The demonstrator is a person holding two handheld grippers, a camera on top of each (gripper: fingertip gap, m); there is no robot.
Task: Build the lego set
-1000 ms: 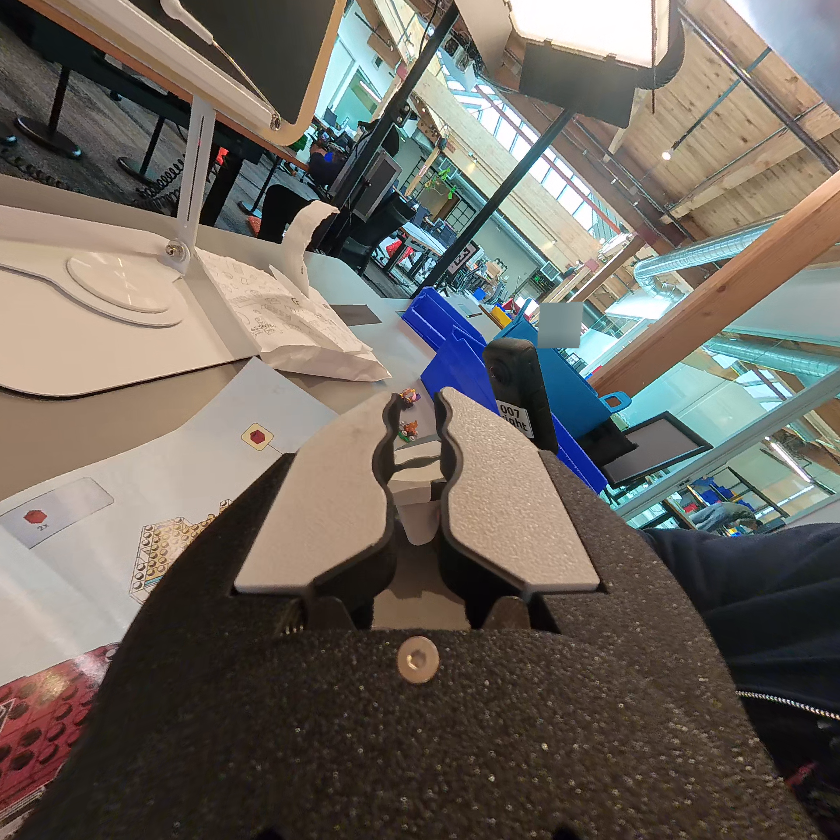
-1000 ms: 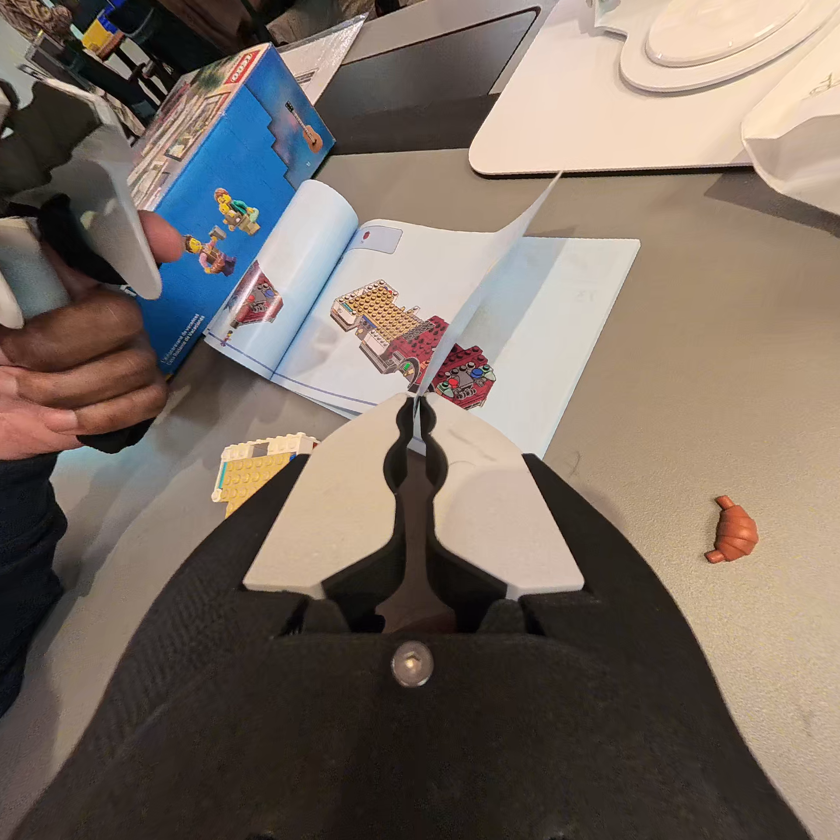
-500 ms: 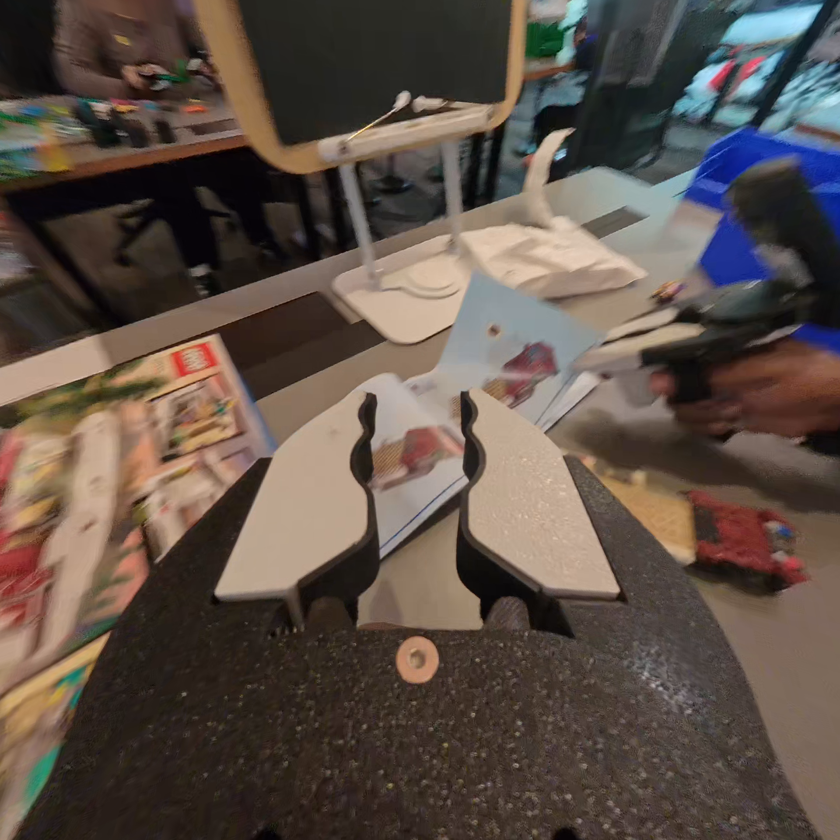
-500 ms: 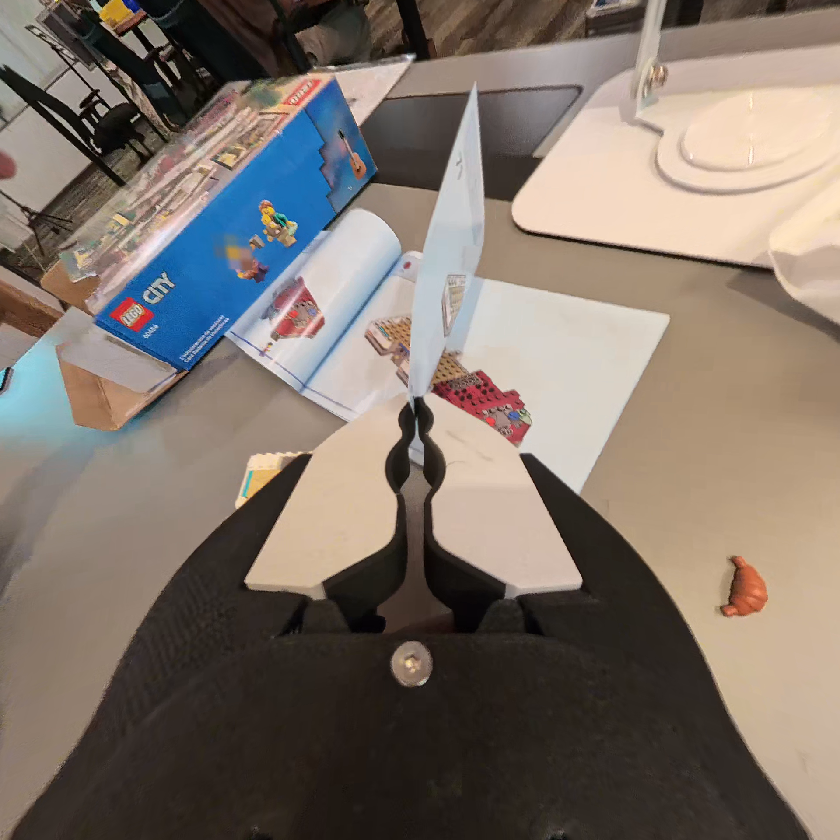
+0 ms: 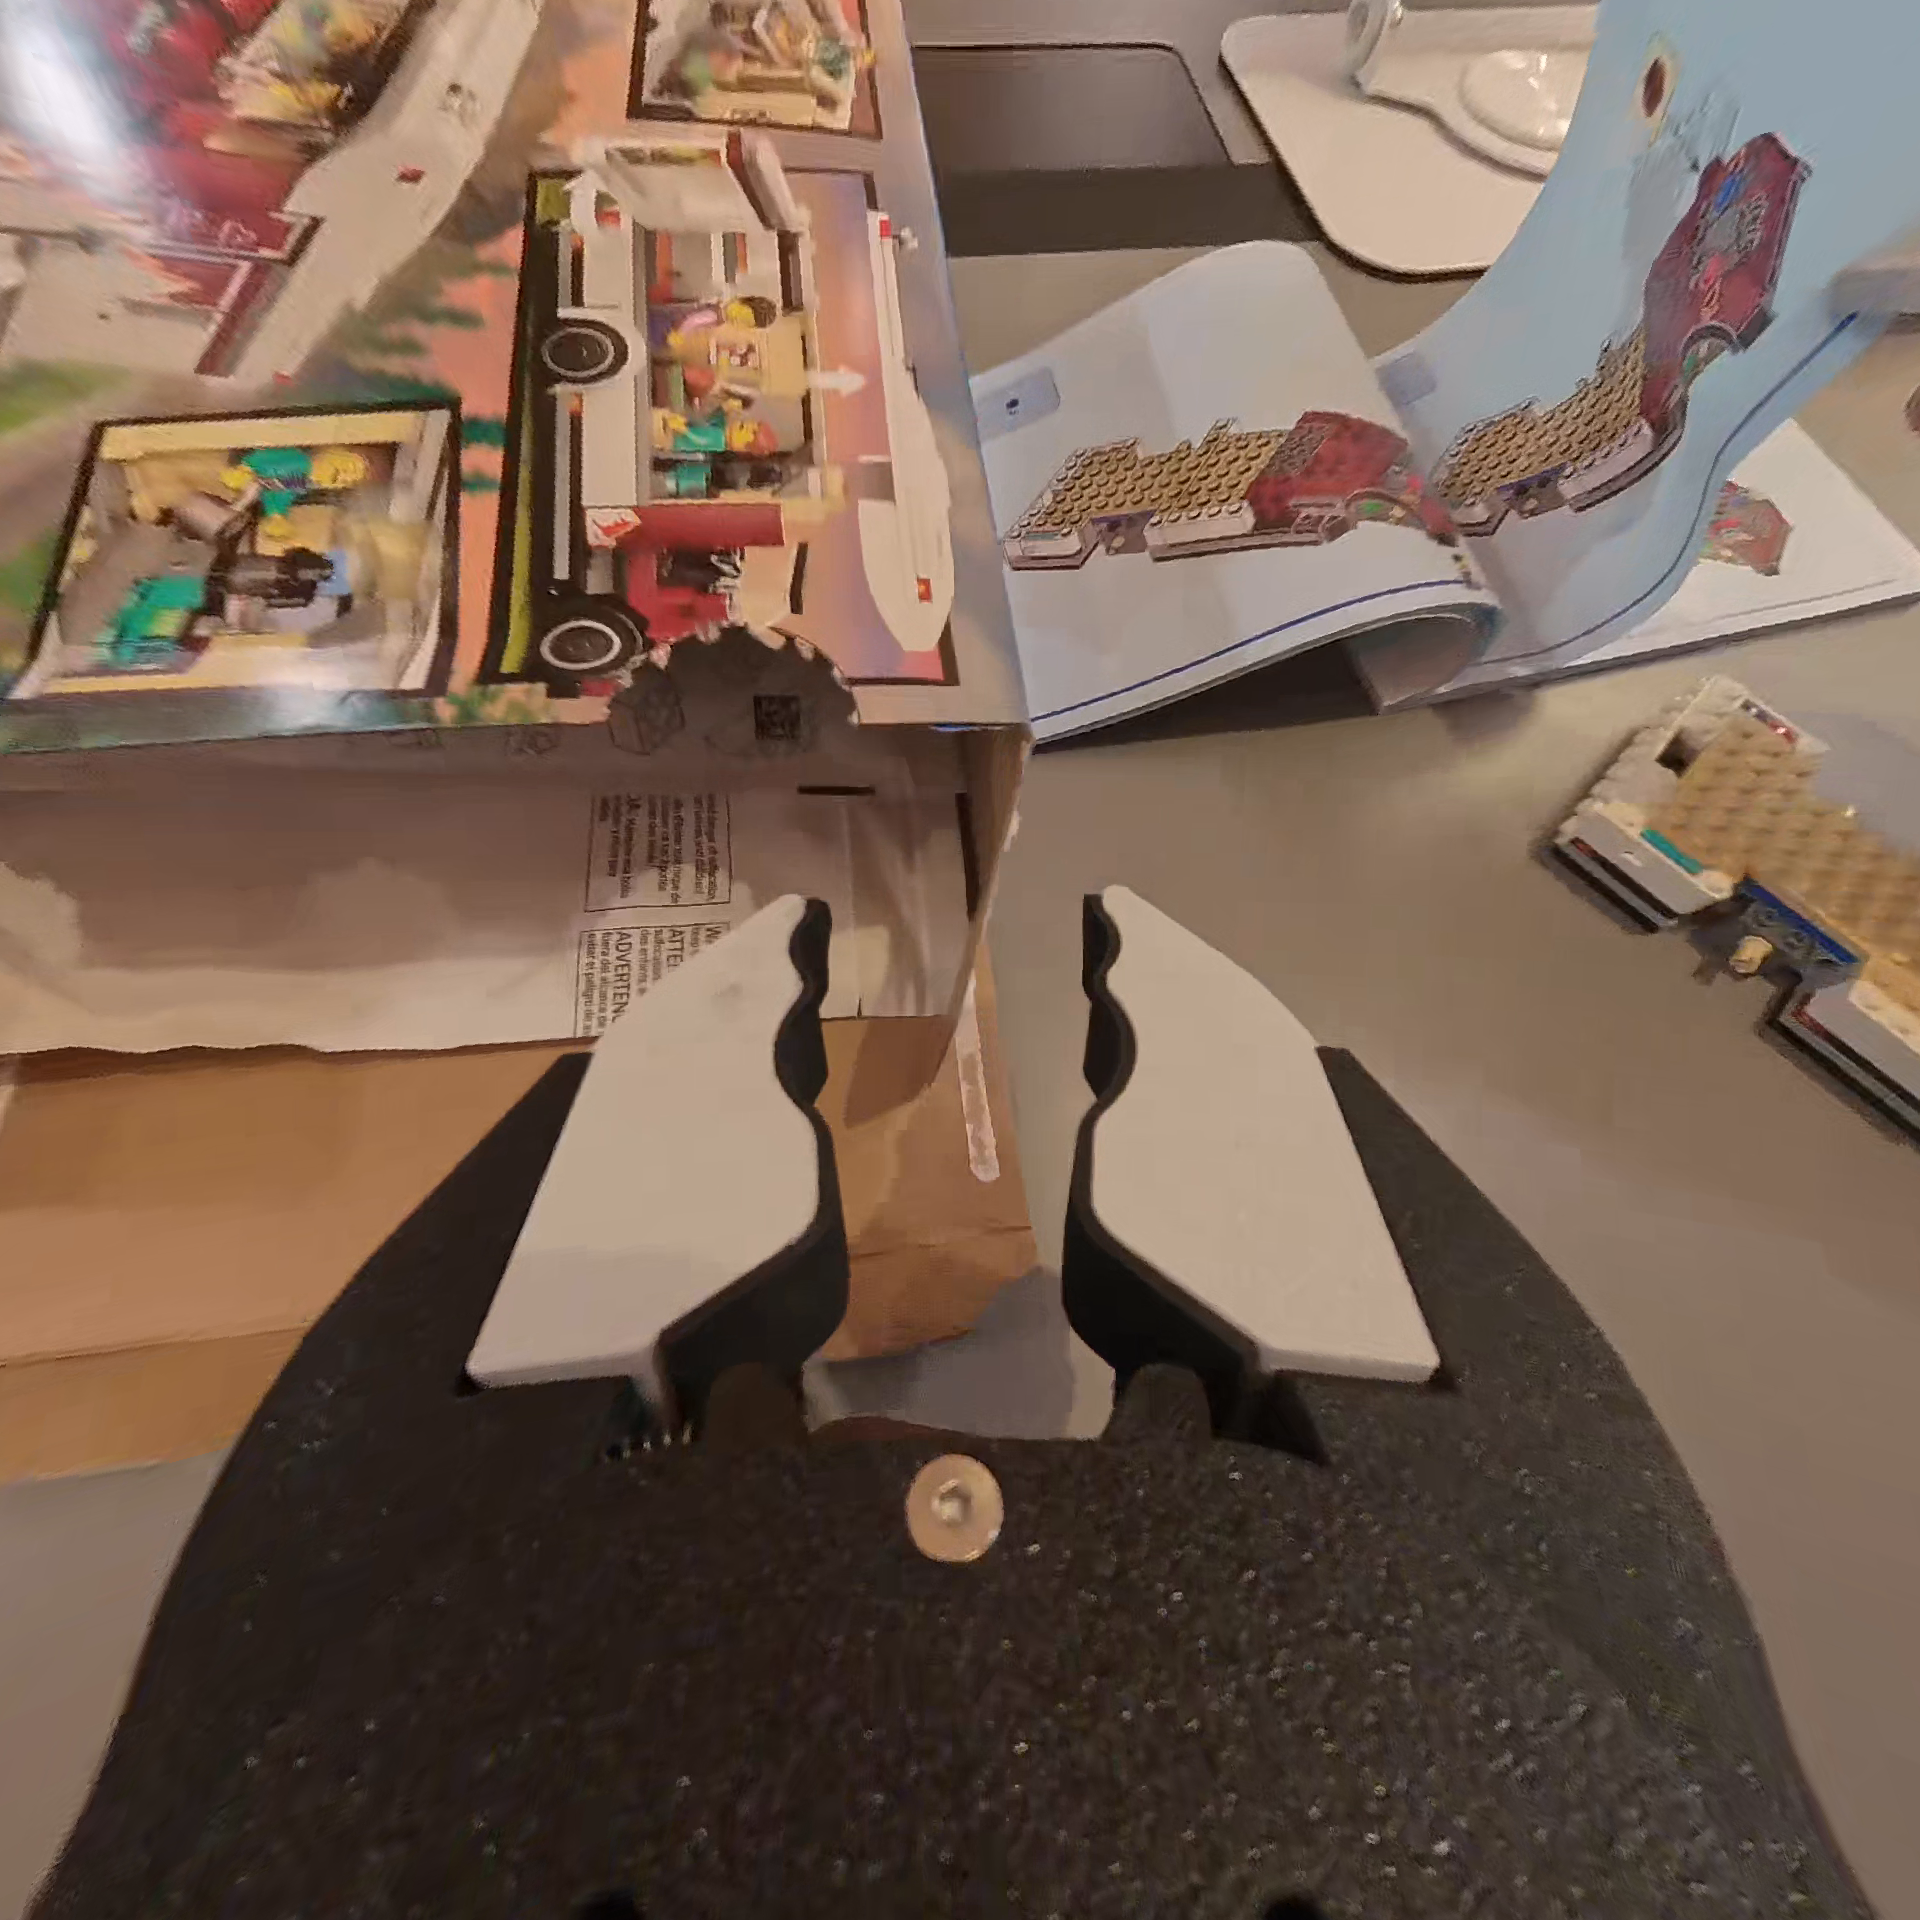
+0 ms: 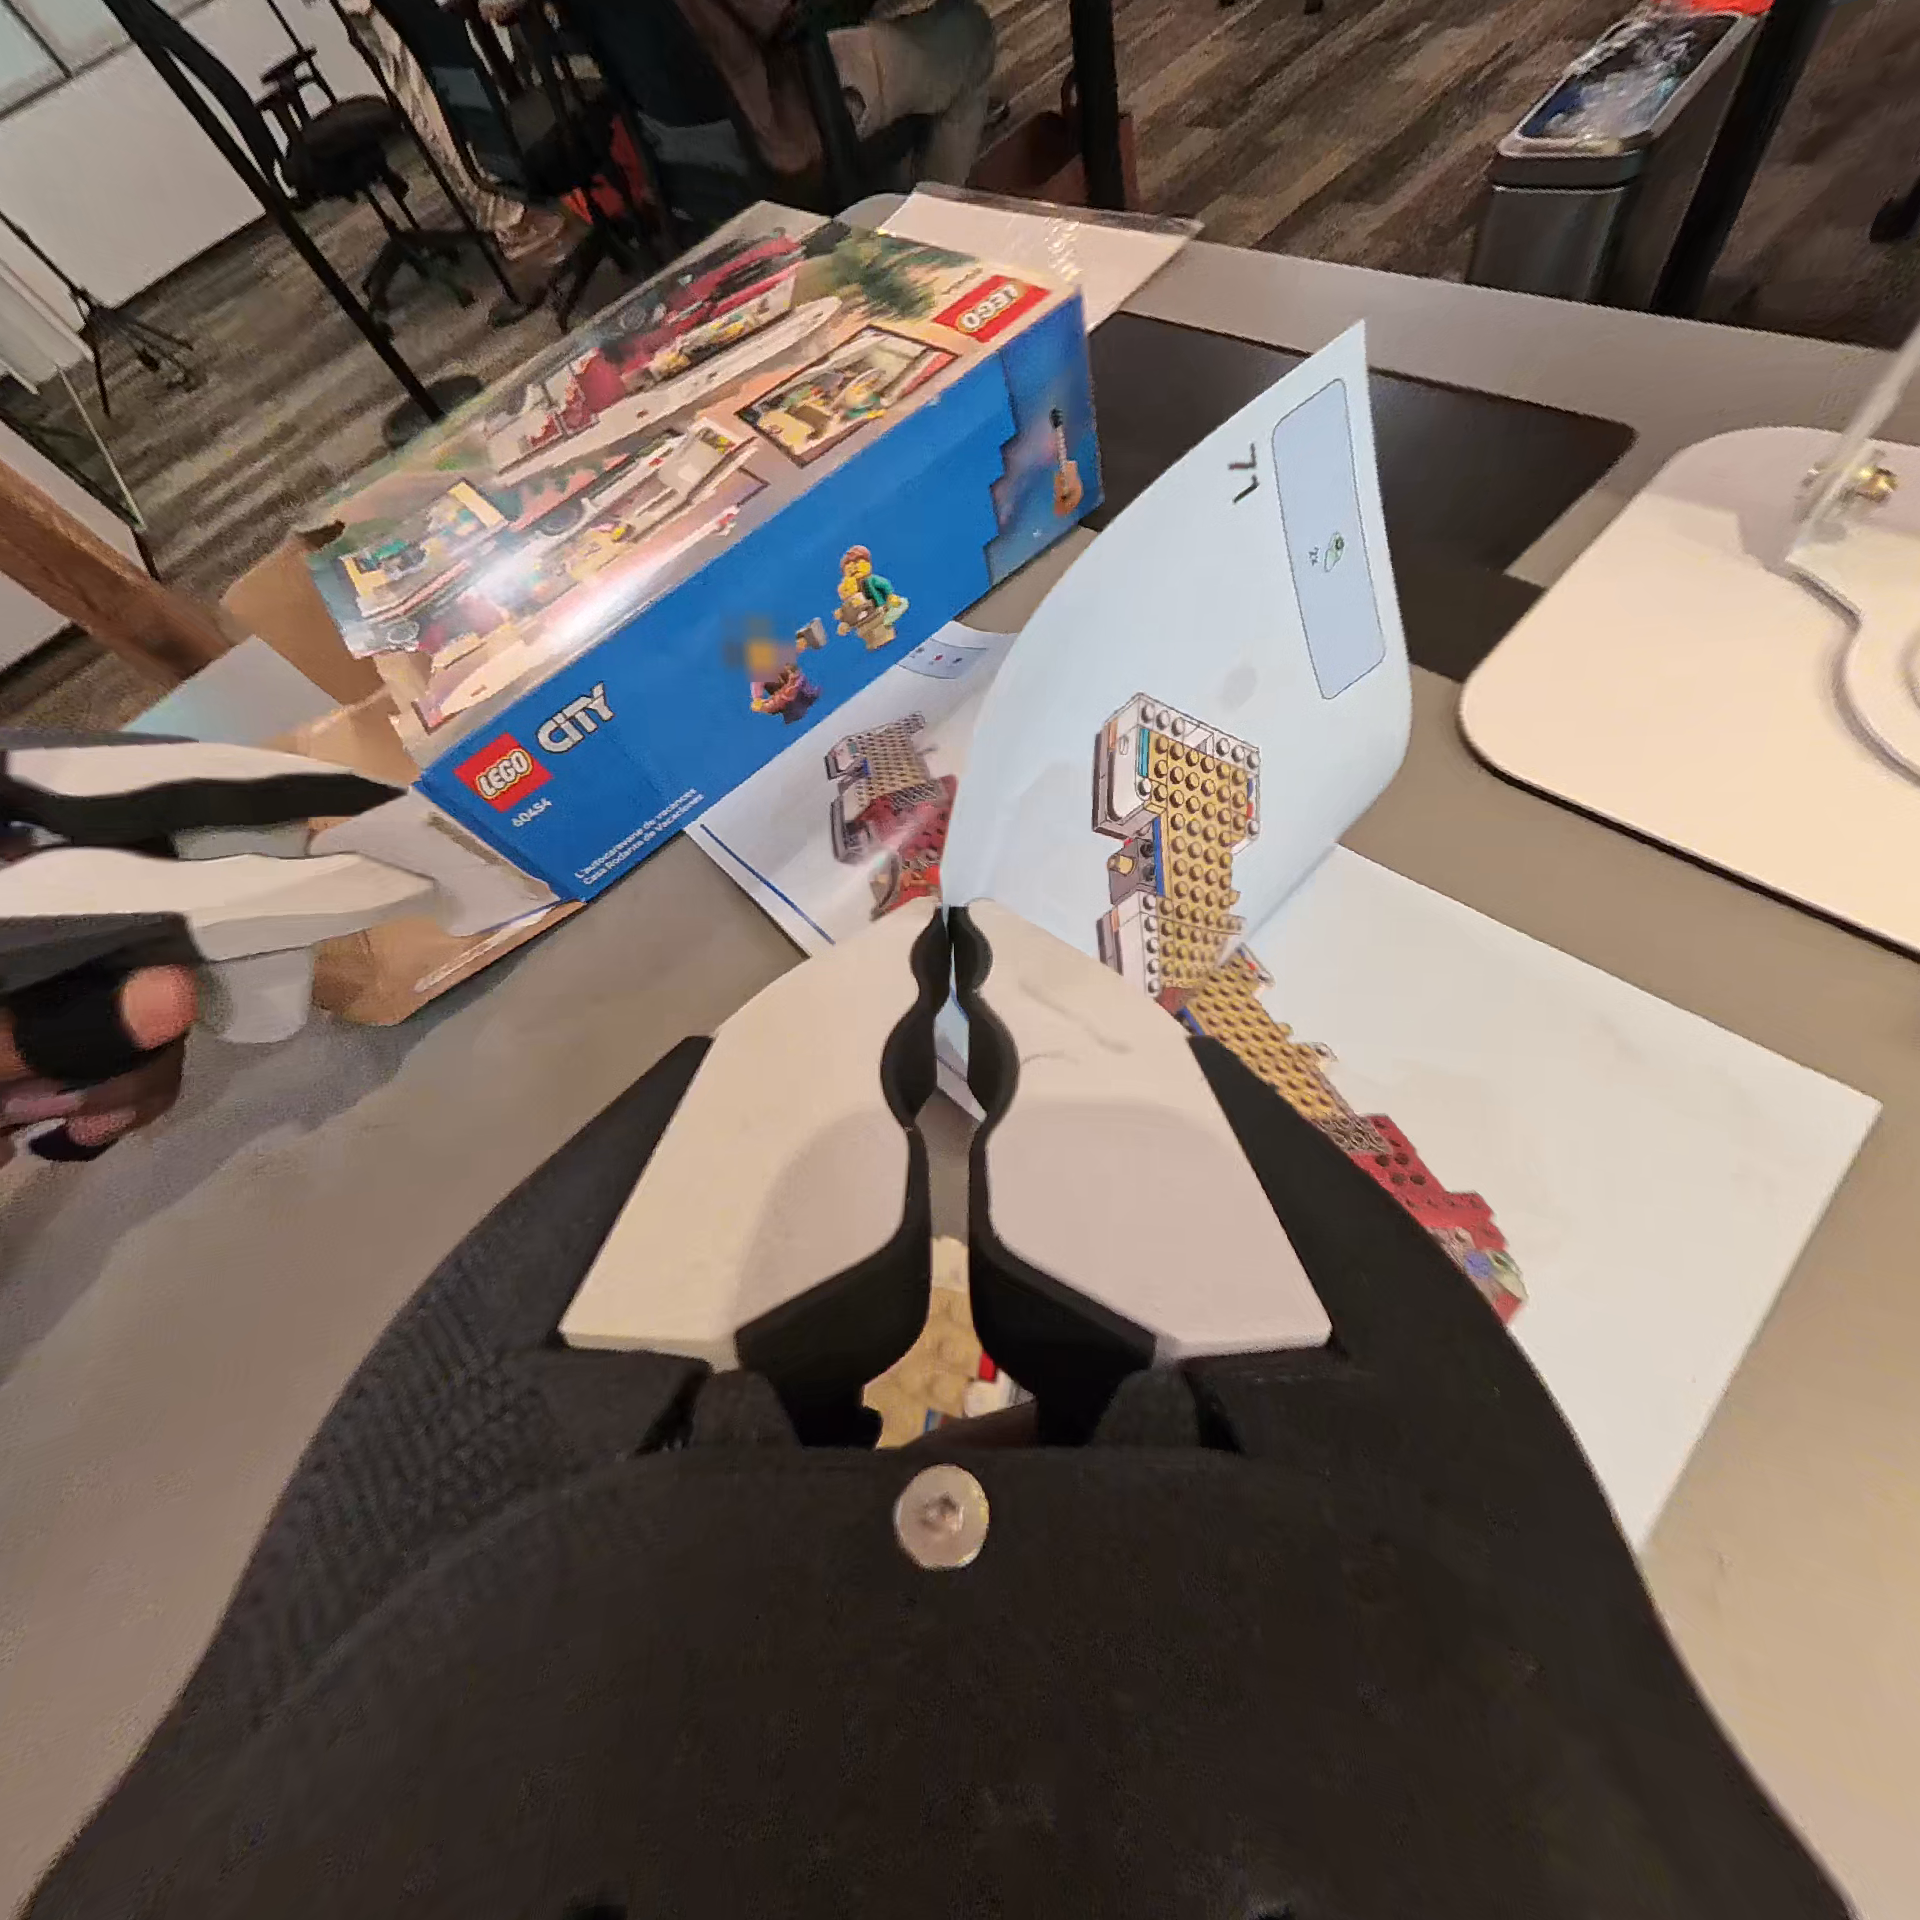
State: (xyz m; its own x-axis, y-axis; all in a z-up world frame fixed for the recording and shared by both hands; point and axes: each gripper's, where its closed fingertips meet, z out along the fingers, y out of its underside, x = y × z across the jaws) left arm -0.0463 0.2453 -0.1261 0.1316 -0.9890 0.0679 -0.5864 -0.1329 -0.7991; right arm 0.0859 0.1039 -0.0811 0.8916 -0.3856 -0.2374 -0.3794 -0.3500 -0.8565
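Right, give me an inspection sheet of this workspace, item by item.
Surface: grey table, with a dark inset panel at the far side.
Job's things: open instruction booklet; one light blue page lifted upright; part-built brick model beside the booklet.
Clutter: blue toy box with its near end flap open; white stand base; a clear plastic sleeve behind the box.
Grippers: right claw shut, pinching the lifted page's edge; left claw open, nothing between the pads, at the box's open end.
Cables: nothing seen.
Surroundings: wood-look floor, chairs, stands, a bin beyond the table.
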